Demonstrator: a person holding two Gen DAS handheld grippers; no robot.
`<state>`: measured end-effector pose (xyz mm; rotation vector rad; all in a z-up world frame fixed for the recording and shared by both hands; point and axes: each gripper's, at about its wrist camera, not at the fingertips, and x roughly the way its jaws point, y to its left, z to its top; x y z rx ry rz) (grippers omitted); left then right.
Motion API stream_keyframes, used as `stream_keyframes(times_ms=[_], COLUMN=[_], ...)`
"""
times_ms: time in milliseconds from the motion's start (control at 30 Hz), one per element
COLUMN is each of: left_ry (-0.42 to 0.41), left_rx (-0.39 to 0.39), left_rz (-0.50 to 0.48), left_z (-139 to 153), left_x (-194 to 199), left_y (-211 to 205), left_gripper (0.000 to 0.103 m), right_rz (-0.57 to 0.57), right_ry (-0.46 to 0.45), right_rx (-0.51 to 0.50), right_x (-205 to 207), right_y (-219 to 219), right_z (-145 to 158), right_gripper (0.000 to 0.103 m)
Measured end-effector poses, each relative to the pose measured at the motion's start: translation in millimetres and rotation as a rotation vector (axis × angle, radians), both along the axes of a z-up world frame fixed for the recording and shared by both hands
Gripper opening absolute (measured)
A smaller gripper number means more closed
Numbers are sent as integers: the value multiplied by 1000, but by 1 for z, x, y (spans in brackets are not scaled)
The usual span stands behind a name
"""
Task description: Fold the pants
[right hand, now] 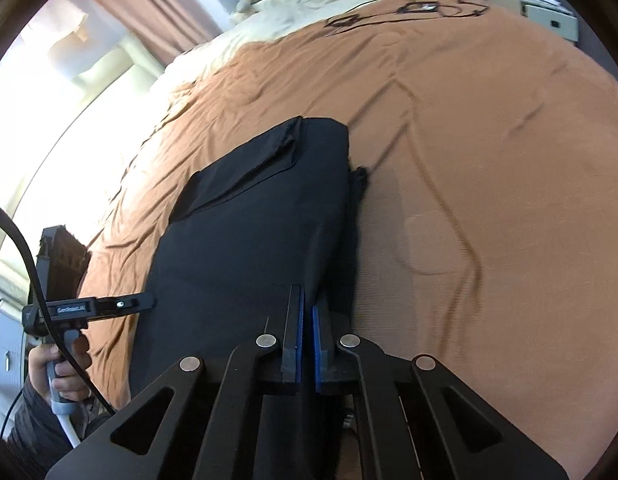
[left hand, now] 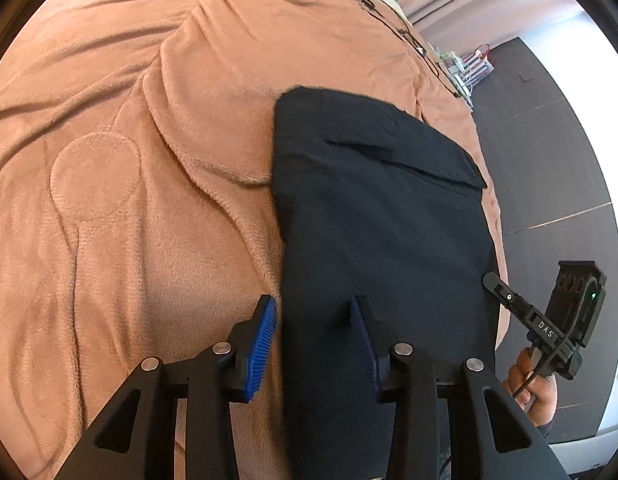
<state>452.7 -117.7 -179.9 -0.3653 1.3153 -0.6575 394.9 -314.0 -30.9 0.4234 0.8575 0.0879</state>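
Left gripper [left hand: 314,316] jaws apart, straddling near edge of black pants [left hand: 381,208]; right gripper [right hand: 307,320] clamped together on pants' fold. Pants lie on brown blanket [left hand: 129,168] covering bed; curtains [right hand: 149,4], bright window [right hand: 49,80] beyond.

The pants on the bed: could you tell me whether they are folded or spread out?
Folded: the pants lie as a compact dark rectangle with a layered flap on top.

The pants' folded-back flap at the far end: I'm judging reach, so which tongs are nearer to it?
Neither clearly. Left tongs straddle the pants' near left edge; right tongs pinch the near right edge, both far from the flap.
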Motion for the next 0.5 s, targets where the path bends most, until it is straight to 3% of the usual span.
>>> stream_keyframes(times_ms=[267, 367, 400, 433, 500], left_ry=[37, 56, 65, 76, 83], left_rx=[-29, -41, -49, -58, -63], left_rz=[8, -4, -10, -16, -23], left_z=[-9, -13, -14, -16, -18], left_x=[7, 6, 5, 3, 0], left_y=[1, -2, -2, -2, 0], left_gripper=[40, 40, 40, 40, 40], right_rz=[22, 15, 13, 18, 33], right_ry=[14, 7, 9, 10, 25], right_rx=[93, 107, 107, 112, 126], right_x=[-6, -8, -8, -8, -5], right_y=[-16, -22, -24, -24, -27], right_z=[-9, -7, -8, -9, -14], right_gripper=[6, 26, 41, 48, 48])
